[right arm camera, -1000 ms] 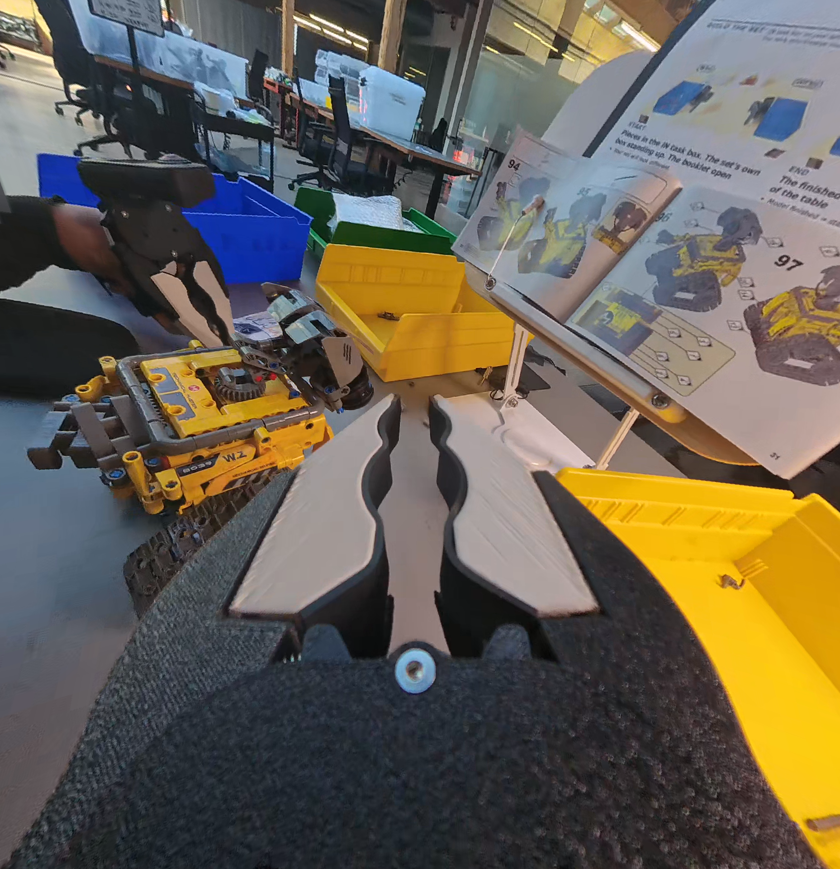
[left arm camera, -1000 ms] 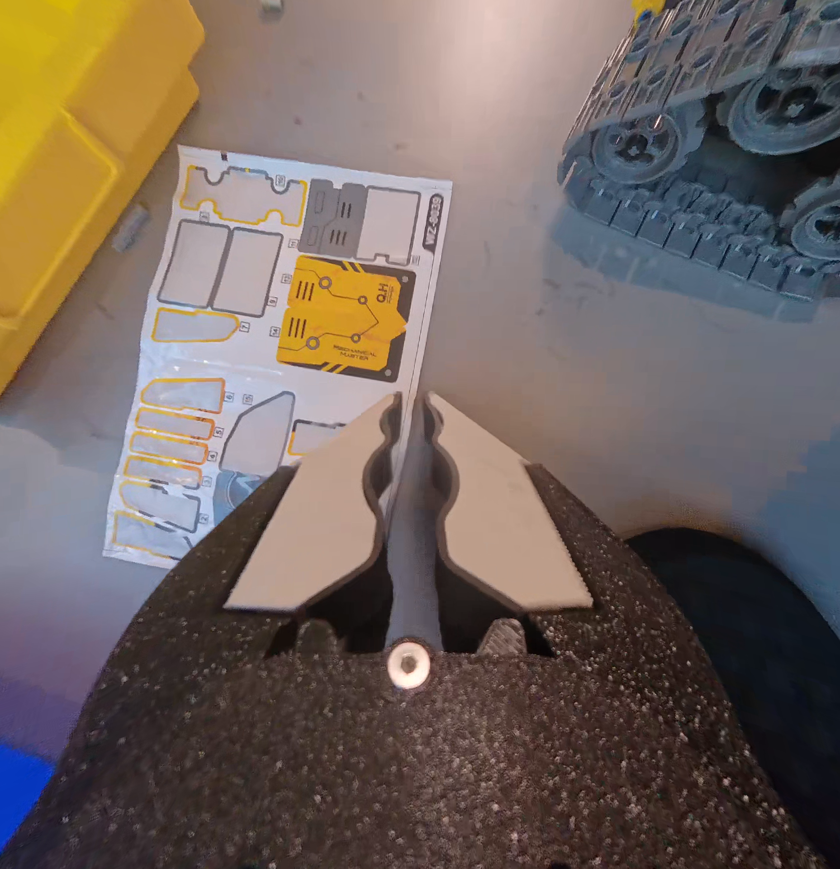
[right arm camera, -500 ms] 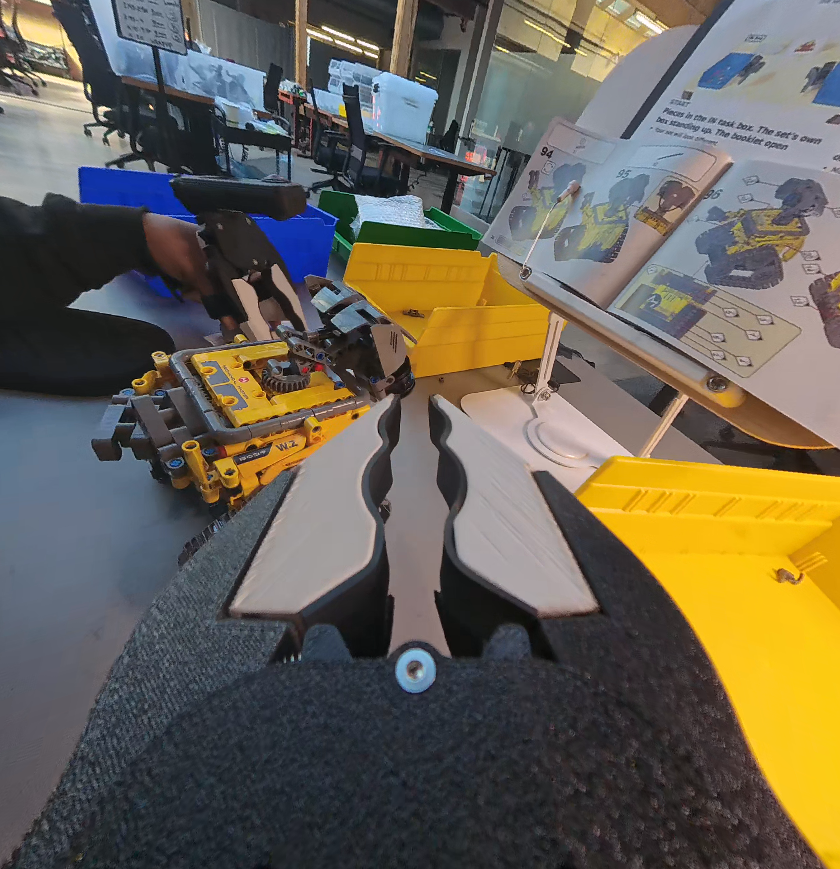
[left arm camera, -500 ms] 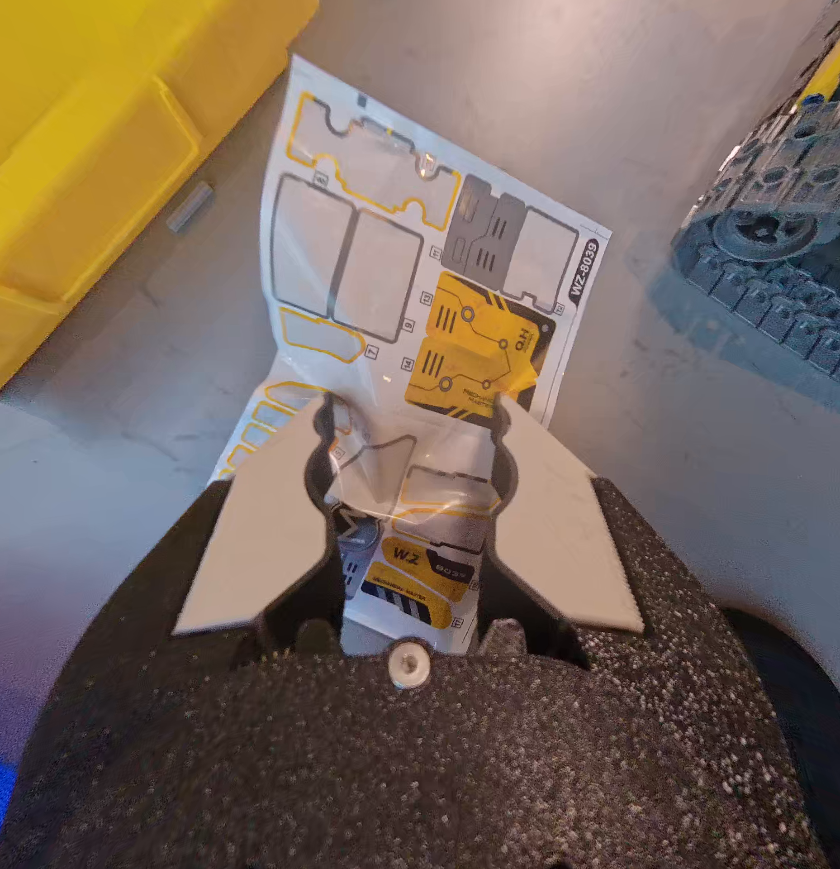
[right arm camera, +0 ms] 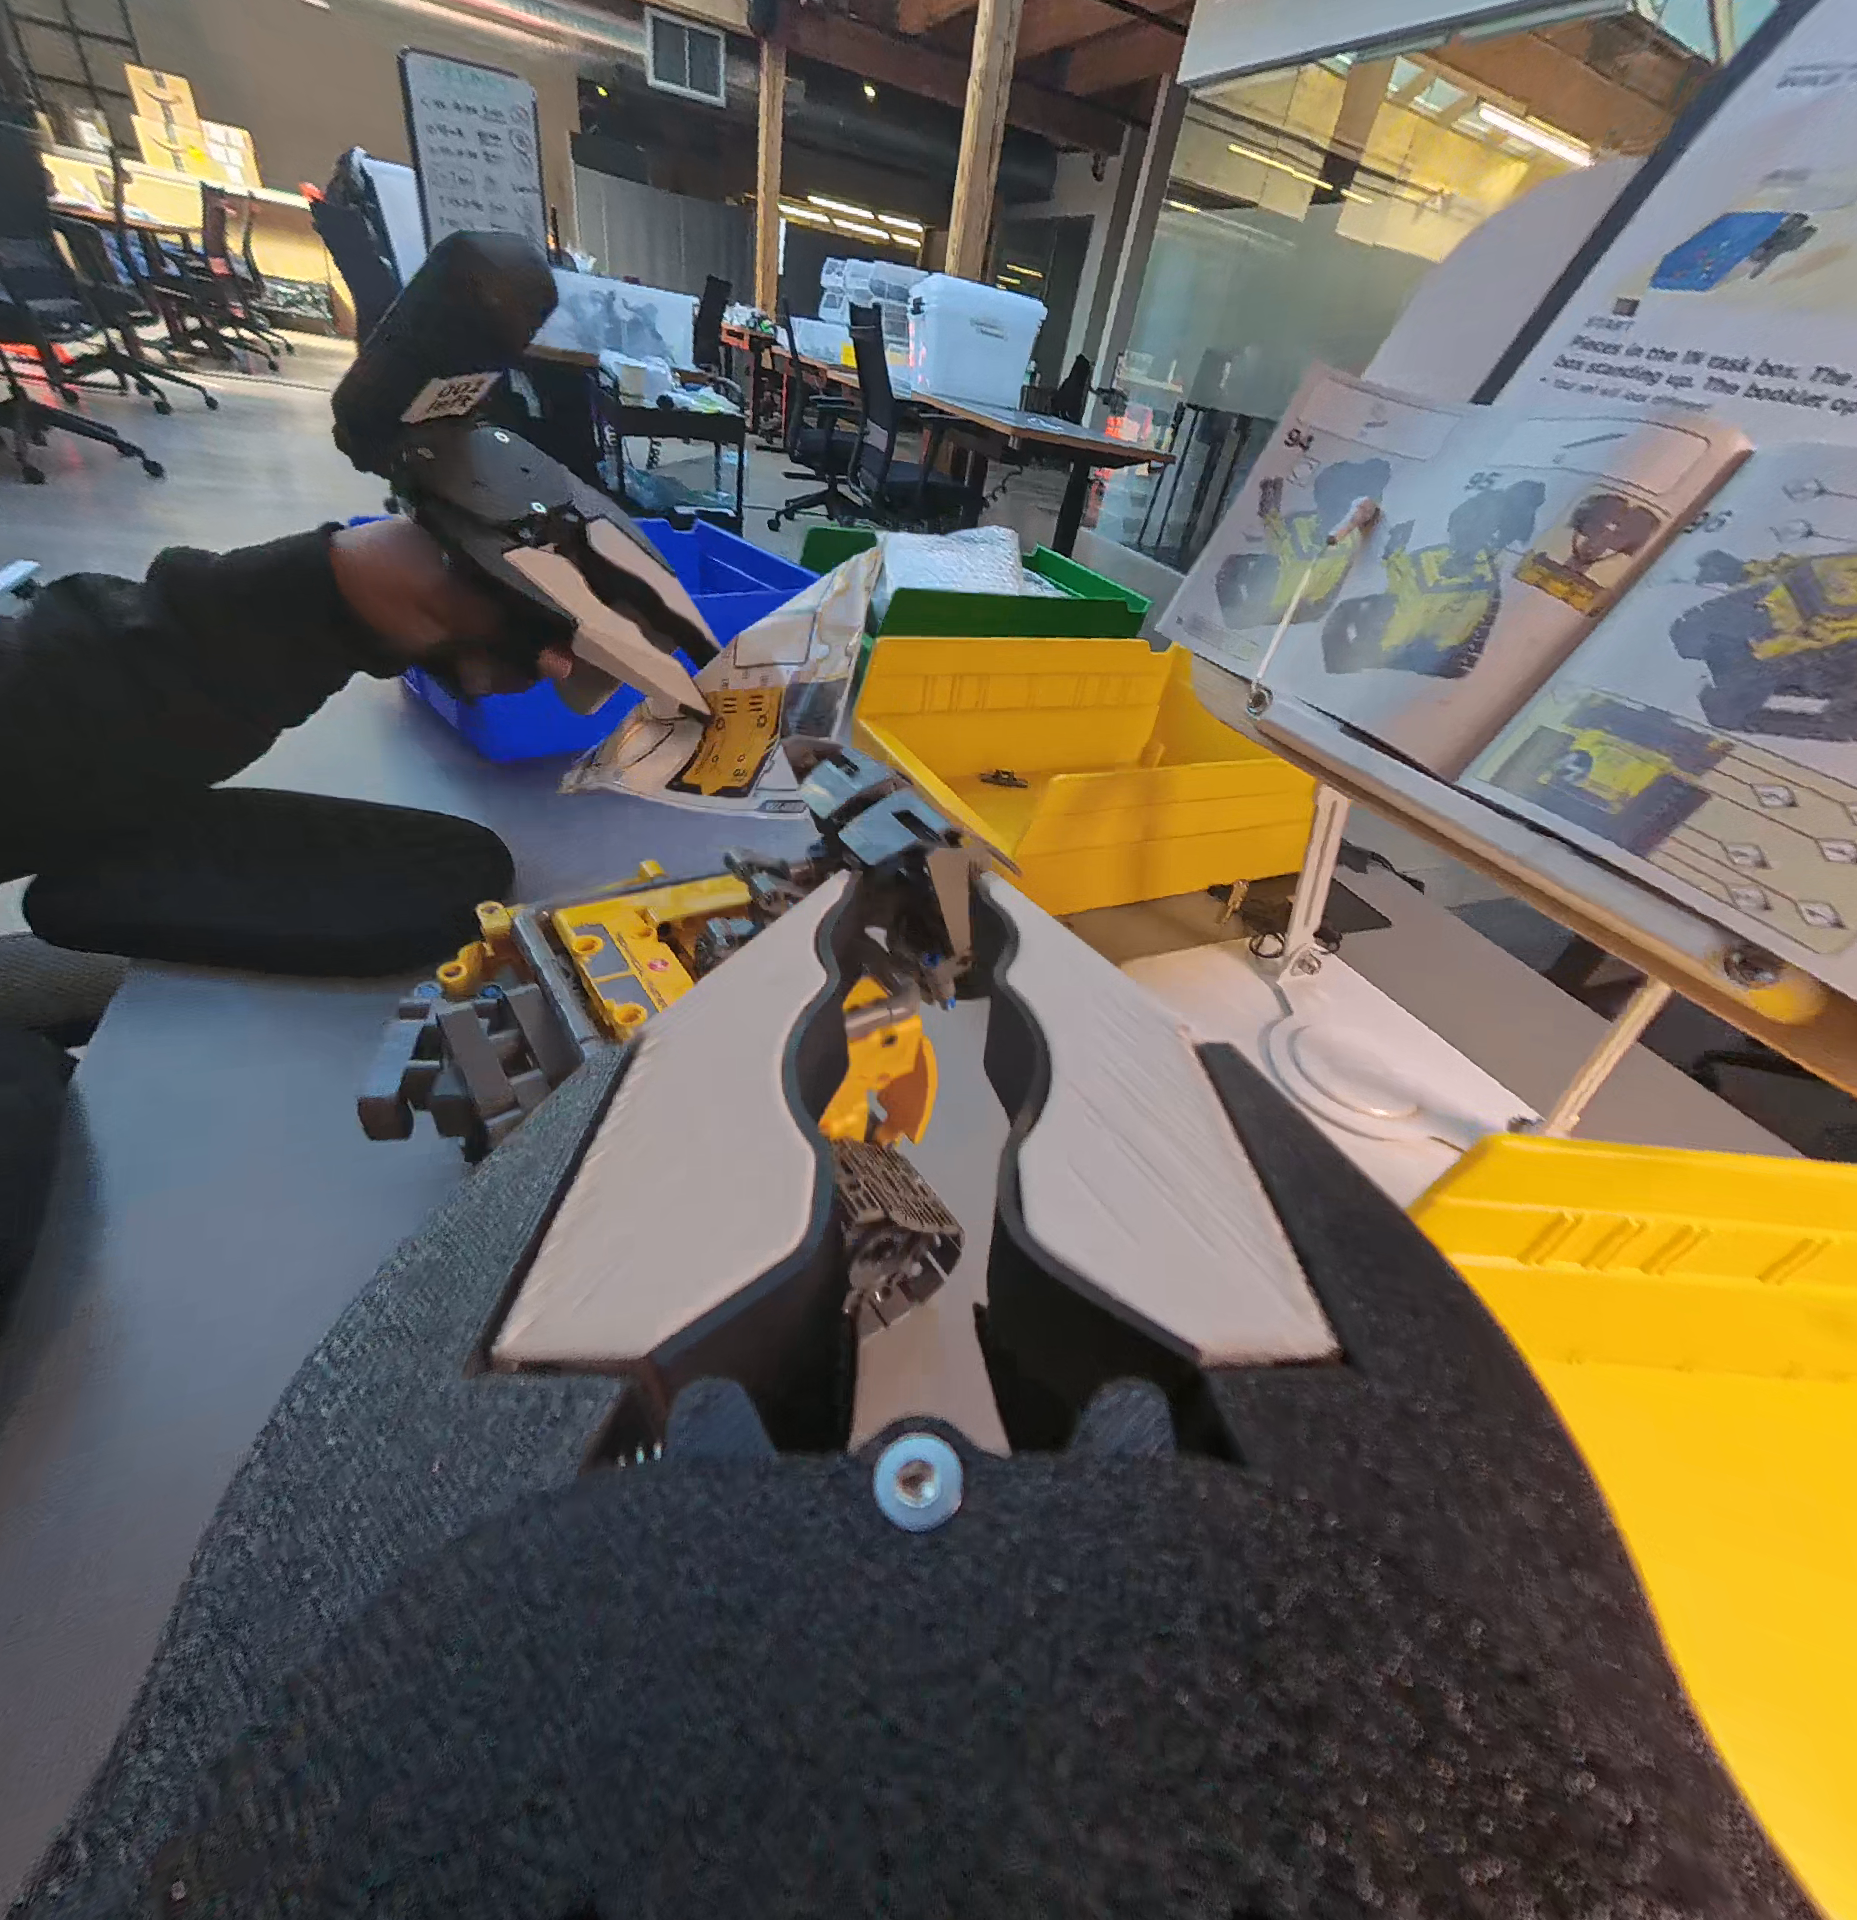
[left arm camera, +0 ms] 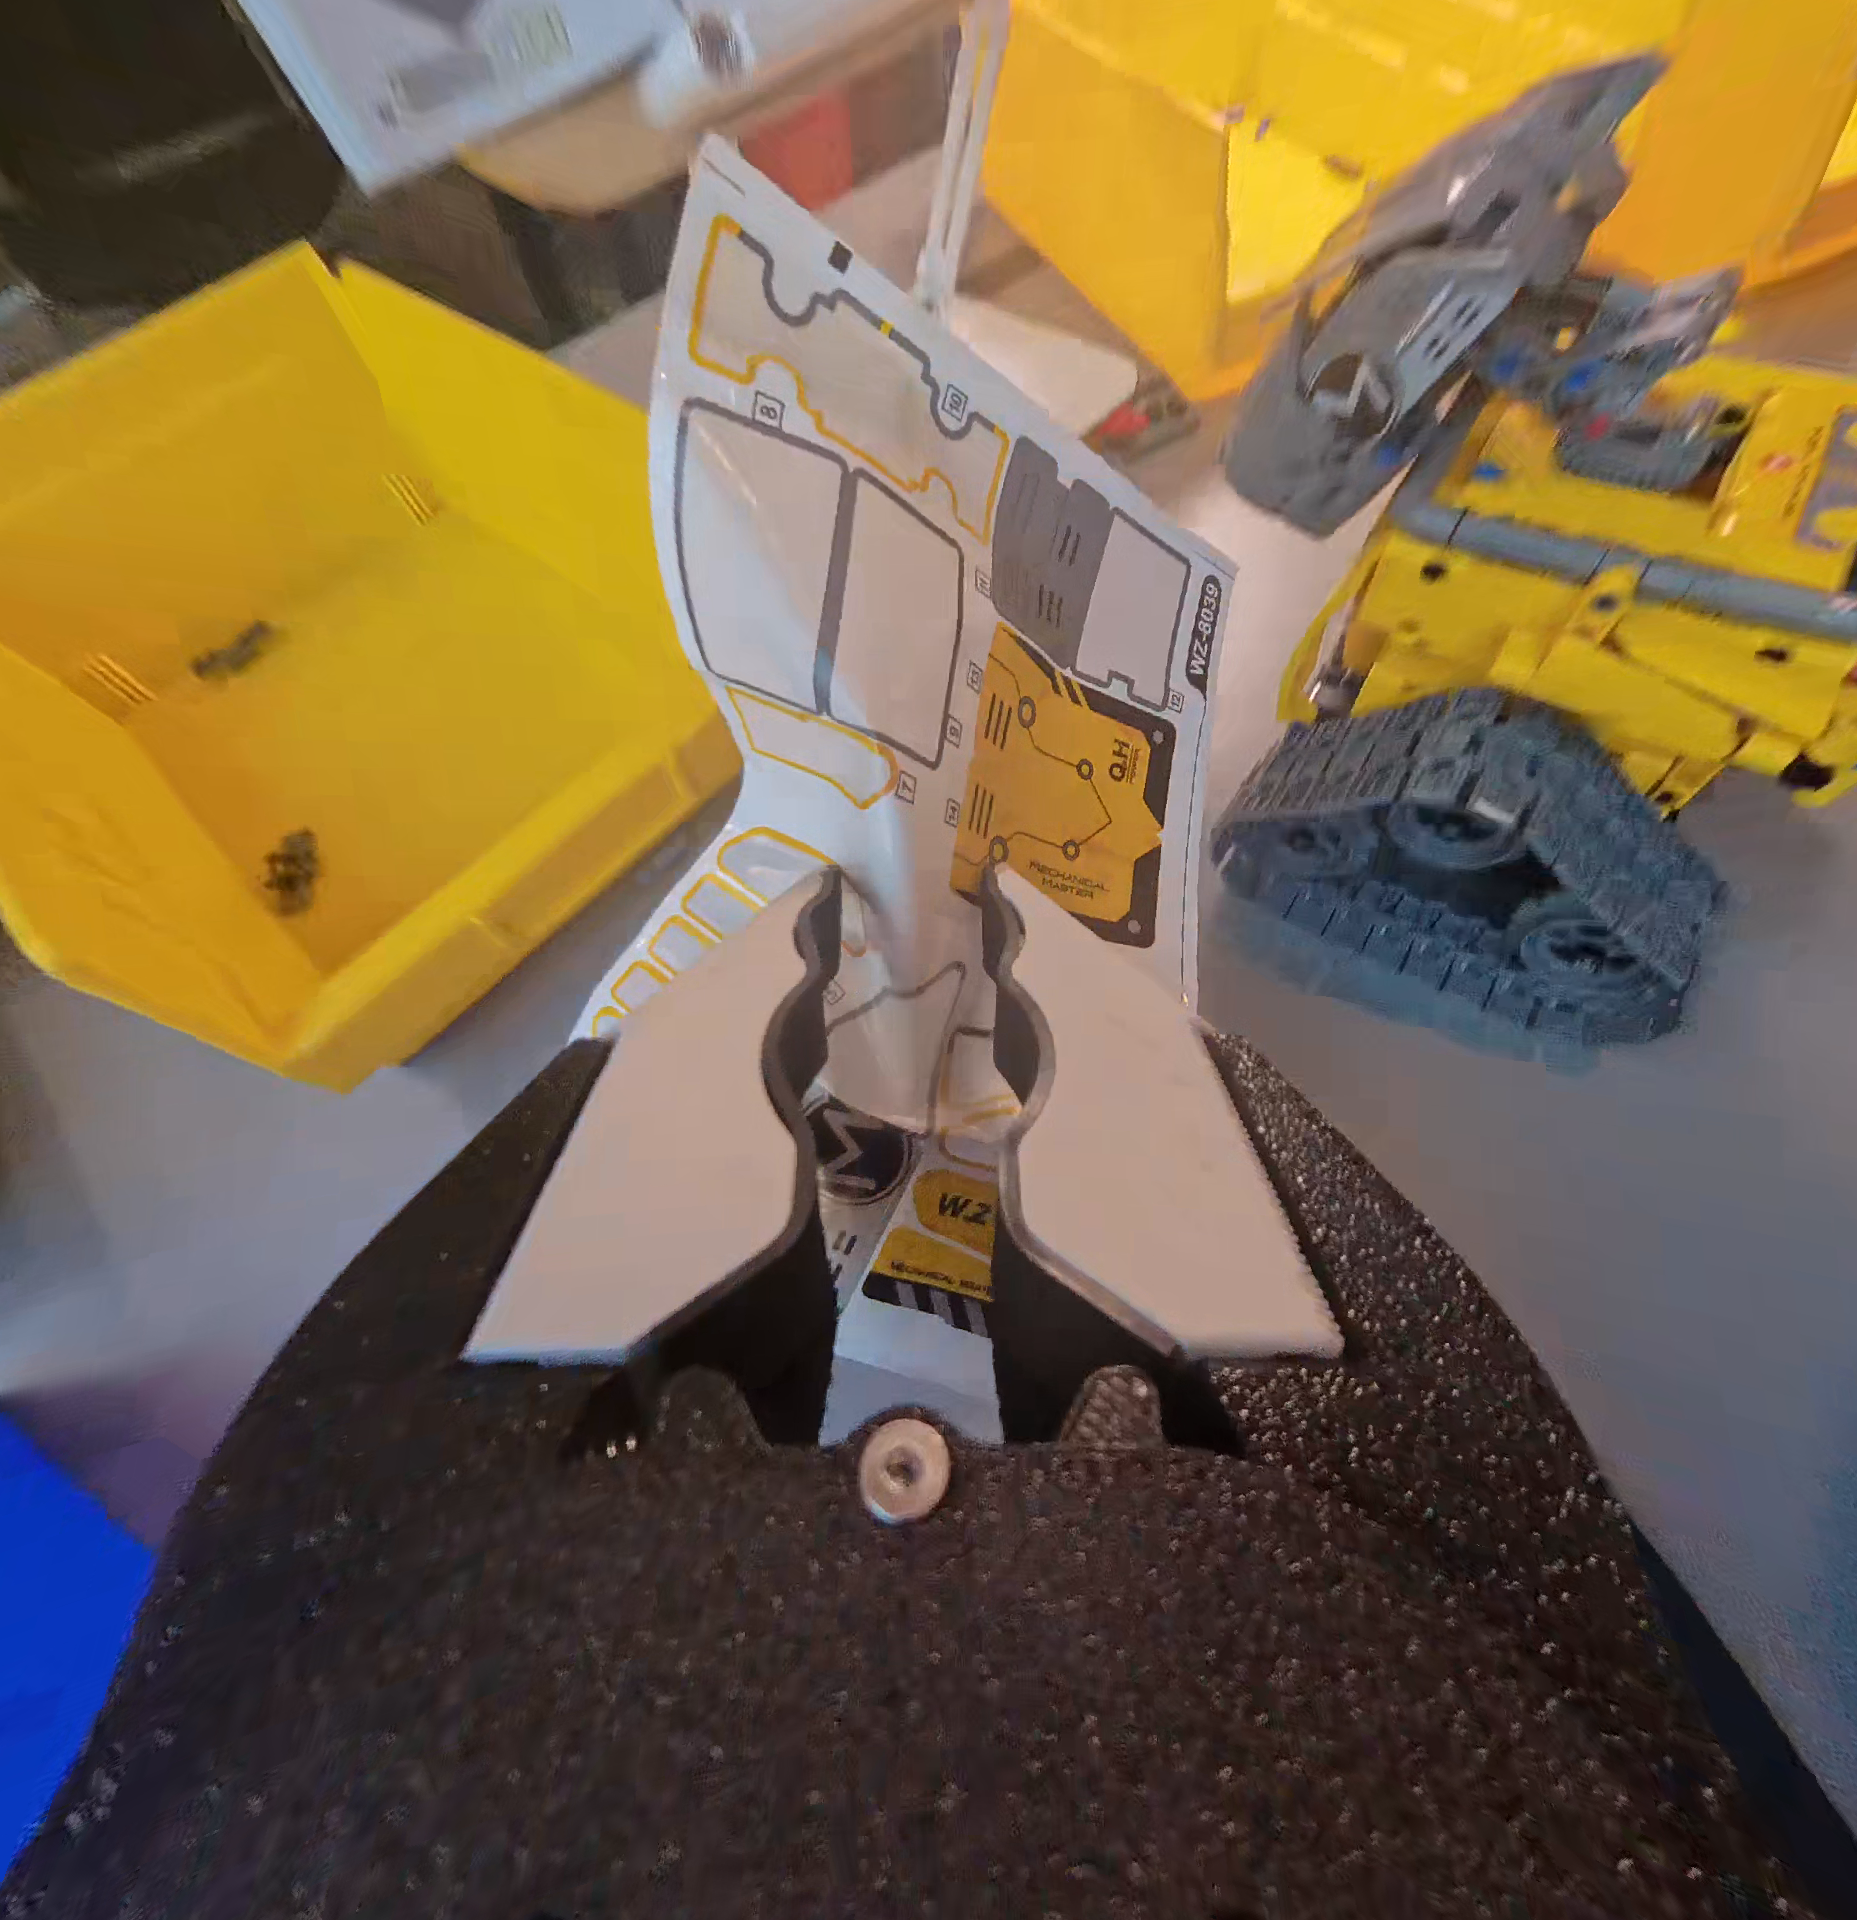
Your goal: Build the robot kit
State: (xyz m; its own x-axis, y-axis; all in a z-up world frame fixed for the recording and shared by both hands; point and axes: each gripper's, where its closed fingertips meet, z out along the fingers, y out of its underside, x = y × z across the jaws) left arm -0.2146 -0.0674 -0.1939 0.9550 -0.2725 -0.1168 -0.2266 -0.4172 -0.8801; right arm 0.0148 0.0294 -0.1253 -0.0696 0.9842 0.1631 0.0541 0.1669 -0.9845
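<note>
My left gripper [left arm camera: 903, 883] is shut on a white sticker sheet [left arm camera: 903, 582] with yellow and grey decals. It holds the sheet crumpled and upright, off the grey table. The right wrist view shows the same gripper [right arm camera: 700, 707] pinching the sheet [right arm camera: 737, 727]. My right gripper [right arm camera: 916, 883] is partly open and empty, just over the front of a yellow brick vehicle [right arm camera: 633, 956] with grey tracks. The vehicle's grey claw part shows between the fingers; I cannot tell if they touch it. The vehicle [left arm camera: 1589, 623] stands to the right of the sheet.
A yellow bin [left arm camera: 280, 727] with a few small dark parts lies left of the sheet. Another yellow bin [right arm camera: 1682, 1351] is at my right. A blue bin [right arm camera: 508, 717] and a green bin [right arm camera: 1007, 613] stand behind. An open booklet [right arm camera: 1526, 623] rests on a stand. A person's sleeve [right arm camera: 176, 675] lies on the table. The grippers' ends are close to 25 centimetres from one another.
My left gripper closed on the sticker sheet and lifted it off the table, tilting up. My right gripper opened wider and moved left over the vehicle's front.
</note>
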